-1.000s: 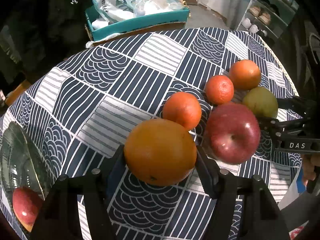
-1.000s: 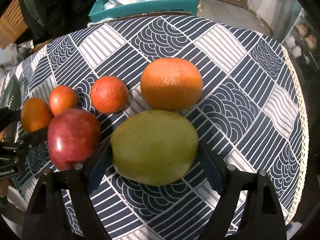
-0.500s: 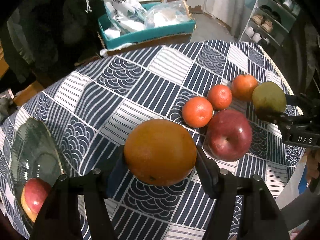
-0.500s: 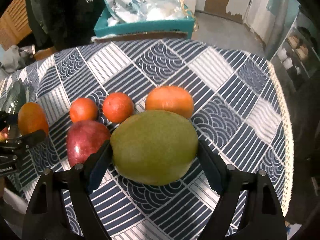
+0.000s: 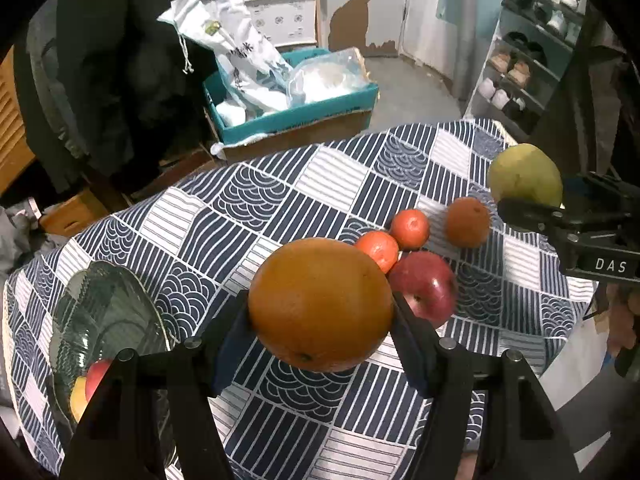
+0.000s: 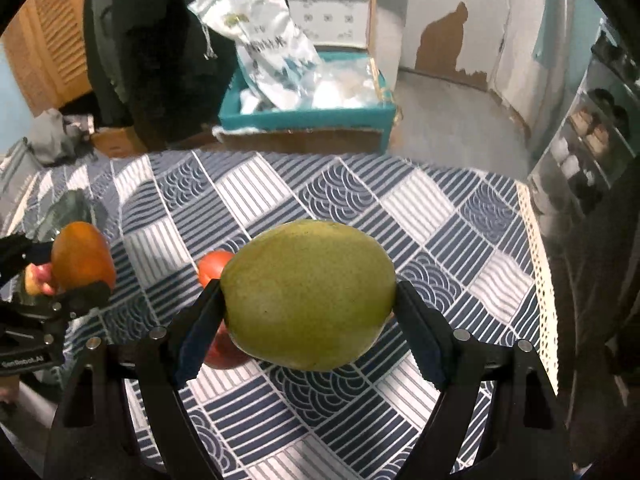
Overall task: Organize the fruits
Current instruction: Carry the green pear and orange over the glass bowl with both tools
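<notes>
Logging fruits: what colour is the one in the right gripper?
Yellowish green mango; clearest in the right wrist view.

Table (image 5: pixel 280 184): covered by a navy-and-white patterned cloth.
Left side: glass bowl (image 5: pixel 104 312).
Right side: red apple (image 5: pixel 426 288), two tangerines (image 5: pixel 378 248), one orange (image 5: pixel 467 222), clustered together.

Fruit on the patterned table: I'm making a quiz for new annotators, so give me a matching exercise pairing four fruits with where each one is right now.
Things:
1. large orange
2. green mango
3. red apple
4. red-and-yellow fruit

Places:
A. lying in the dark glass bowl
B. clamped in the right gripper
C. resting on the tablecloth beside the small oranges
D. clamped in the left gripper

Pairs: 1-D, 2-B, 3-C, 4-A
</notes>
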`<action>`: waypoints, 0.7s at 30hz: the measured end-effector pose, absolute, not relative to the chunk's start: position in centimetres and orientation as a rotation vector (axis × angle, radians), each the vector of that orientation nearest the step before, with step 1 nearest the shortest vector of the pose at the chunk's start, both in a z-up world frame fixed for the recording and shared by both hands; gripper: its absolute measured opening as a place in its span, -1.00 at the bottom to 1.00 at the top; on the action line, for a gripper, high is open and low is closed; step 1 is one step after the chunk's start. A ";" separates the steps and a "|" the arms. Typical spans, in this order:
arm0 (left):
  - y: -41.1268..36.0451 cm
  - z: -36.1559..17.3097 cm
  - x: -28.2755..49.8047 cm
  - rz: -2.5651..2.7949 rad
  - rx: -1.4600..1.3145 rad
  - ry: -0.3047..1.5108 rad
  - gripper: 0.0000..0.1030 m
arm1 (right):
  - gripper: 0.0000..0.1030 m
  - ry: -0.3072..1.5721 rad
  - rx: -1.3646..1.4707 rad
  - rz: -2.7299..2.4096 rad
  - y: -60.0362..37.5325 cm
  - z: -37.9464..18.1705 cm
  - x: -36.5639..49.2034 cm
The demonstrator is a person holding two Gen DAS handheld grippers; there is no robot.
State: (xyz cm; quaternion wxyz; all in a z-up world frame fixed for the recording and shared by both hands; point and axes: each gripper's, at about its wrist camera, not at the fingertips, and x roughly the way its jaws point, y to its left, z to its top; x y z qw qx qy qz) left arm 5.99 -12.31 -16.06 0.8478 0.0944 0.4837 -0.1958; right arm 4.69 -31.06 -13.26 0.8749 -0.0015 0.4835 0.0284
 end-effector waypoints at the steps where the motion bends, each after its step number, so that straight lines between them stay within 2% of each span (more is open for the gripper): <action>1: -12.3 -15.7 5.9 -0.413 0.195 1.015 0.32 | 0.63 1.000 -0.005 0.064 -30.9 -12.9 4.6; 21: -9.1 -9.8 3.9 -0.398 0.114 0.930 0.32 | 0.63 0.848 -0.008 0.166 -27.7 -6.8 3.5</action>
